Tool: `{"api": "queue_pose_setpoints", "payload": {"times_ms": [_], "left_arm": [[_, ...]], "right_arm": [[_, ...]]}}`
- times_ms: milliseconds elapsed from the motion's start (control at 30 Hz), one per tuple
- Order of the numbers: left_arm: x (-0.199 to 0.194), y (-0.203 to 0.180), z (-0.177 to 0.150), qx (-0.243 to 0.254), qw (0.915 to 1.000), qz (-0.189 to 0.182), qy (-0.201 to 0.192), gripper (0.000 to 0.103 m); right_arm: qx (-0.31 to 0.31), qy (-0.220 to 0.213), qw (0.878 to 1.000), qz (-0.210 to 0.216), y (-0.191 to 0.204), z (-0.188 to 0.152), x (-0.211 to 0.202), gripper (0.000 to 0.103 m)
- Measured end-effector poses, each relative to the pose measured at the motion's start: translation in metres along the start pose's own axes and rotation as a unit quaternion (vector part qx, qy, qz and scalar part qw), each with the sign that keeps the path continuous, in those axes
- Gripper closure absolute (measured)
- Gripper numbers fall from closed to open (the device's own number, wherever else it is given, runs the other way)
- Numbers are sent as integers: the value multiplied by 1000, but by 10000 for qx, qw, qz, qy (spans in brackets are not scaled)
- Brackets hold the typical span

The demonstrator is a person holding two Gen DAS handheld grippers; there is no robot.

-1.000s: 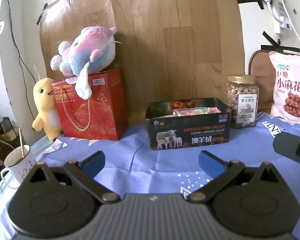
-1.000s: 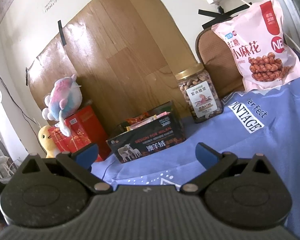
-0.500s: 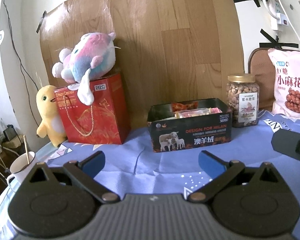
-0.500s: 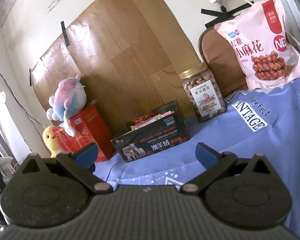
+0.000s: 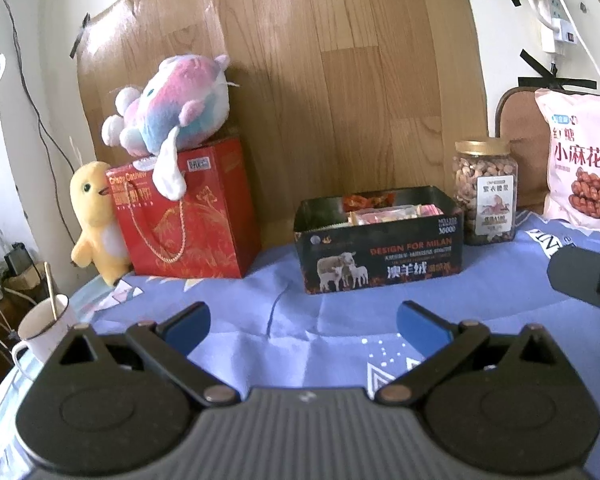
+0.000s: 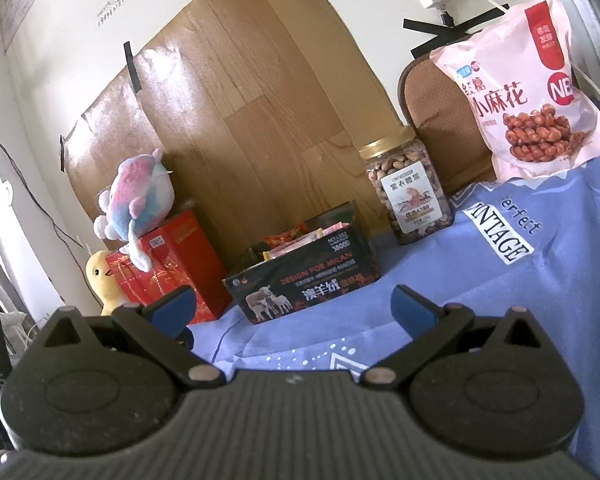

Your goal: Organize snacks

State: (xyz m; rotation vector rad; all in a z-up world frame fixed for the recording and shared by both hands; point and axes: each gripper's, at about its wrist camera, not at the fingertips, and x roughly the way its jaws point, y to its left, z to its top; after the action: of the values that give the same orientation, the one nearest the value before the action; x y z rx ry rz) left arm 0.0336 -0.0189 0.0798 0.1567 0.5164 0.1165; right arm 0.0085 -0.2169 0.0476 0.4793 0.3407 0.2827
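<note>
A black open box (image 5: 380, 256) with sheep printed on its front stands on the blue cloth and holds several snack packets (image 5: 384, 212). It also shows in the right wrist view (image 6: 308, 280). A nut jar with a gold lid (image 5: 486, 192) (image 6: 412, 192) stands to its right. A pink snack bag (image 5: 584, 164) (image 6: 536, 100) leans further right. My left gripper (image 5: 303, 322) is open and empty, well short of the box. My right gripper (image 6: 292, 306) is open and empty, also short of it. Part of the right gripper (image 5: 584, 280) shows in the left wrist view.
A red gift bag (image 5: 188, 212) with a pastel plush (image 5: 176, 108) on top stands left of the box, beside a yellow duck plush (image 5: 94, 216). A white mug with a stick (image 5: 44, 328) sits at the table's left edge. A wooden board (image 5: 340, 80) leans against the wall.
Both grippers have drawn back and risen slightly; the box and jar look a little lower and farther. Both stay open and empty.
</note>
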Motion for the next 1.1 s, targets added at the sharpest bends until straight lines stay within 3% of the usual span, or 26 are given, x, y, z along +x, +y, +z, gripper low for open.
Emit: {"api": "queue_pose_setpoints", "payload": {"times_ms": [1100], "left_arm": [[0, -4, -4, 42, 9997, -56, 250, 0]], "right_arm": [[54, 29, 10000, -57, 0, -3, -2, 0]]}}
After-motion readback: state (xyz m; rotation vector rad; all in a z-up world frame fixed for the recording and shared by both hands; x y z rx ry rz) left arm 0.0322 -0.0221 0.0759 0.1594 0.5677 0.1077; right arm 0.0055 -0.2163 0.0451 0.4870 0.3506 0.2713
